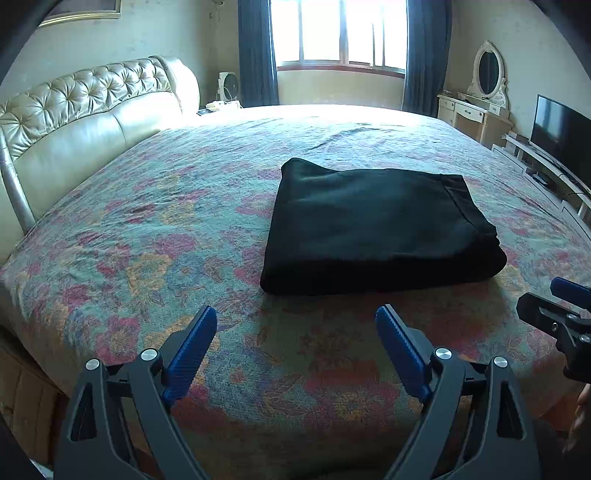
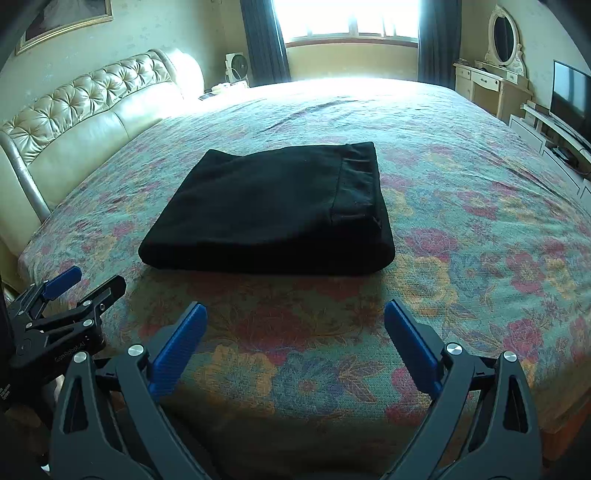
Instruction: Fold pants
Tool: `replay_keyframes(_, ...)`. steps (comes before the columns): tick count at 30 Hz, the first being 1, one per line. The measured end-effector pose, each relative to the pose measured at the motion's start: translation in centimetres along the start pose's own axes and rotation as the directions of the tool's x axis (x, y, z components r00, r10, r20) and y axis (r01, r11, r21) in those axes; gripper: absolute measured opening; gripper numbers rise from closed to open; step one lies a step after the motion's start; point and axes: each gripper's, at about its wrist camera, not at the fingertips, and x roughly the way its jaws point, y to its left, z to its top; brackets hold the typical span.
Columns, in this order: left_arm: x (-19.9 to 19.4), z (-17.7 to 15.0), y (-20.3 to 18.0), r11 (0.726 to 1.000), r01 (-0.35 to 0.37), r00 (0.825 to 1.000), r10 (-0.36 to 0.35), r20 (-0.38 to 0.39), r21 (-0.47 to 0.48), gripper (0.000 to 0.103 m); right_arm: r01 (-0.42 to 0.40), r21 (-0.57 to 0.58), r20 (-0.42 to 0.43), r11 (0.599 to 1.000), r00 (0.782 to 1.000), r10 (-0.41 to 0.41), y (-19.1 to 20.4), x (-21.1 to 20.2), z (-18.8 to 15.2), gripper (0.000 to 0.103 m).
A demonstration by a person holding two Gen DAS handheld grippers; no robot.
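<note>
Left gripper (image 1: 296, 317) hovered over the near edge of the bed (image 1: 147, 229), its 2 fingers spread wide, nothing between them. Right gripper (image 2: 295, 314) beside it stood just as wide and empty. Beyond both, apart from them, black pants (image 2: 266, 206) lay folded into 1 flat rectangle mid-bed. Far: headboard (image 1: 74, 122) left, window (image 1: 340, 33).

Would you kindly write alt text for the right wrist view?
Black pants lie folded on a floral bedspread. The right tongs hover open and empty before them, with the left tongs at the left edge.
</note>
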Motion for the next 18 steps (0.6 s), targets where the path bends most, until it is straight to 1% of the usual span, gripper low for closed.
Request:
replay_keyframes(2, -0.3, 0.1, 0.1, 1.0, 0.02, 1.0, -0.02, 0.018, -0.011, 0.087, 0.0, -0.003, 0.001, 1.0, 1.0, 0.0, 0.1, -0.1, 0.0, 0.097)
replay_keyframes(6, -1.0, 0.7, 0.2, 0.996, 0.085, 0.995, -0.084, 0.054, -0.017, 0.087, 0.003, -0.002, -0.003, 1.0, 1.0, -0.003, 0.1, -0.1, -0.1, 0.097)
replay_keyframes(13, -1.4, 1.0, 0.1, 0.995, 0.097, 0.993, -0.095, 0.073, -0.022, 0.087, 0.002, 0.014, -0.018, 1.0, 1.0, -0.002, -0.2, 0.1, -0.6, 0.097)
replay_keyframes(15, -1.5, 1.2, 0.0, 0.996, 0.092, 0.993, -0.09, 0.07, -0.02, 0.087, 0.0, 0.013, -0.026, 1.0, 1.0, 0.001, -0.2, 0.2, -0.8, 0.097)
replay_keyframes(18, -1.4, 1.2, 0.0, 0.994, 0.107, 0.992, -0.105, 0.066, -0.023, 0.087, -0.006, 0.016, -0.033, 1.0, 0.999, 0.007, -0.2, 0.3, -1.0, 0.097)
